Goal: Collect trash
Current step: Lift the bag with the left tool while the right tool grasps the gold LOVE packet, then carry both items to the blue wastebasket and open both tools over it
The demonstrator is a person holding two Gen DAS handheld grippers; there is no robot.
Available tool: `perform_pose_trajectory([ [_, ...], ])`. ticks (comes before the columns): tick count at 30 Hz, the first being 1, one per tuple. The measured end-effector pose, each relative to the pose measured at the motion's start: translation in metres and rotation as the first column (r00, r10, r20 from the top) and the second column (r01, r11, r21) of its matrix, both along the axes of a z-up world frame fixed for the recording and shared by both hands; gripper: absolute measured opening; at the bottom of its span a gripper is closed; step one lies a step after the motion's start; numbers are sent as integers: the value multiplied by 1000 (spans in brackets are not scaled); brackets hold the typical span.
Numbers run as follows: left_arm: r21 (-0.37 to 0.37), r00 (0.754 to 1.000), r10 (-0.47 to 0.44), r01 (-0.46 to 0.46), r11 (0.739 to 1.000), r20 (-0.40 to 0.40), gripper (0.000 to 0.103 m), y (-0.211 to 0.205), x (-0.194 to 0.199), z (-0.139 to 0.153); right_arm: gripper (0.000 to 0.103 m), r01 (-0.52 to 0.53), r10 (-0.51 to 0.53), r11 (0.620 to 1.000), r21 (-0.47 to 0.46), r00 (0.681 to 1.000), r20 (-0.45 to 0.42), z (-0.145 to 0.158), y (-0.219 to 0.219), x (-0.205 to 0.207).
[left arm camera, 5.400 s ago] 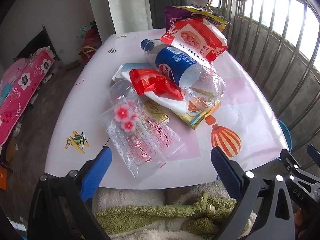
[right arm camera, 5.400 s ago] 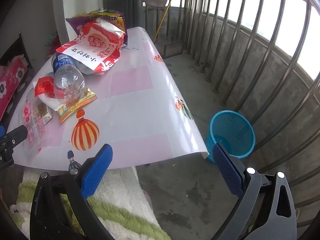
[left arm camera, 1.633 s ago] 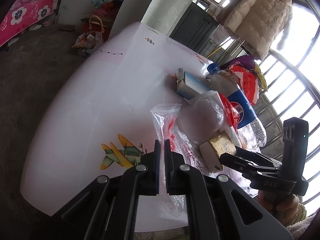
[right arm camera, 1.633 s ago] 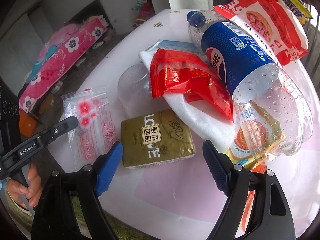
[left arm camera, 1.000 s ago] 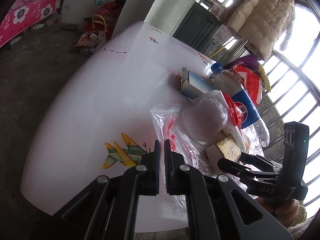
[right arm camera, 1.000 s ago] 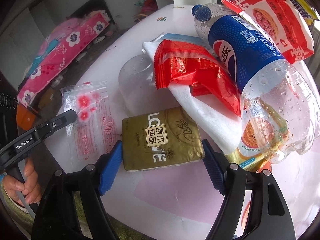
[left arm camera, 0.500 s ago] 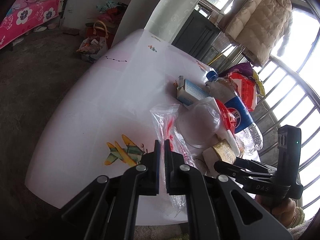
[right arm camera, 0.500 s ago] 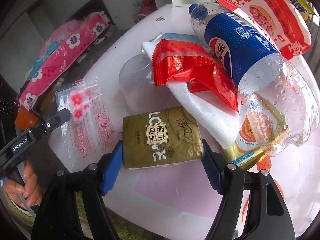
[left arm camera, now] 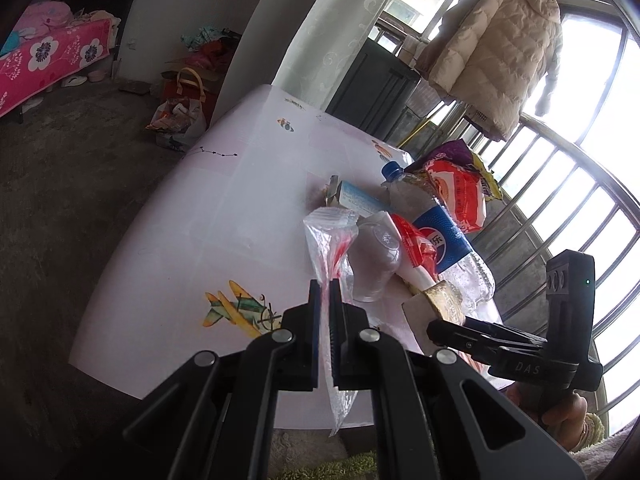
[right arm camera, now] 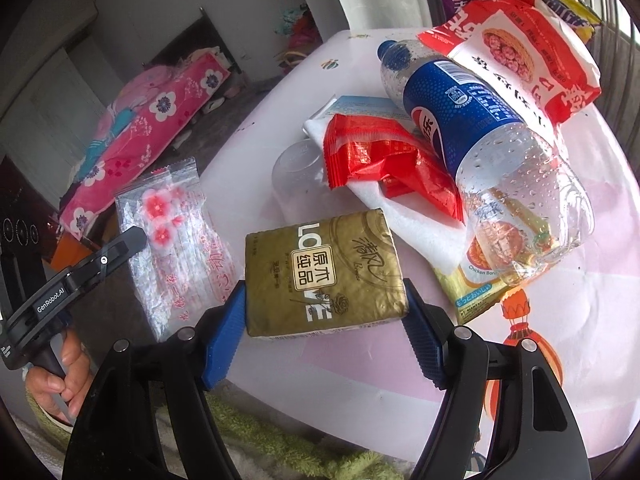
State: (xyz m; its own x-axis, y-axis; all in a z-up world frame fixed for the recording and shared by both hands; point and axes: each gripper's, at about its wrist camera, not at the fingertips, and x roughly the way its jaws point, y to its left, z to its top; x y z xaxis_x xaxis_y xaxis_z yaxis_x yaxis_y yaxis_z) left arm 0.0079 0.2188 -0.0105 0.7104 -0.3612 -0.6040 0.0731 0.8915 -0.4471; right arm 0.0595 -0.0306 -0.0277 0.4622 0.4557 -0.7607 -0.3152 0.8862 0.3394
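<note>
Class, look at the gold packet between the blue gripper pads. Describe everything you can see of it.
The gold packet is a flat, soft-looking rectangle in shiny gold wrap, printed with white letters, a rose and a pale label of Chinese characters. It looks sealed and full. The right gripper is shut on it, a blue pad pressing each short side. It is tilted, with its far edge near a white sheet and a clear cup. Whether it still touches the table cannot be told.
</note>
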Motion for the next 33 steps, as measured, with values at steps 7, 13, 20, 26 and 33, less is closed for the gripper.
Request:
perform_pose_trajectory([
  [7,6,998,-3,2,1000,64,3,-1,-15,28,69,-32,26,995,98,998,58,17,-16,-14],
  [13,10,992,-31,30,1000,119,3,-12,-24,56,69,-39,15,983,177,991,132,42,-33,-27],
  [20,44,966,-159,154,987,205,3,-53,-18,93,69,43,-107,956,289,973,207,74,-81,-48],
  [26,74,903,-357,350,934,239,3,-122,12,122,69,253,-357,898,361,898,258,94,-165,-71],
  [33,61,778,-604,604,795,174,3,-248,67,137,69,583,-702,689,432,685,195,84,-284,-99],
])
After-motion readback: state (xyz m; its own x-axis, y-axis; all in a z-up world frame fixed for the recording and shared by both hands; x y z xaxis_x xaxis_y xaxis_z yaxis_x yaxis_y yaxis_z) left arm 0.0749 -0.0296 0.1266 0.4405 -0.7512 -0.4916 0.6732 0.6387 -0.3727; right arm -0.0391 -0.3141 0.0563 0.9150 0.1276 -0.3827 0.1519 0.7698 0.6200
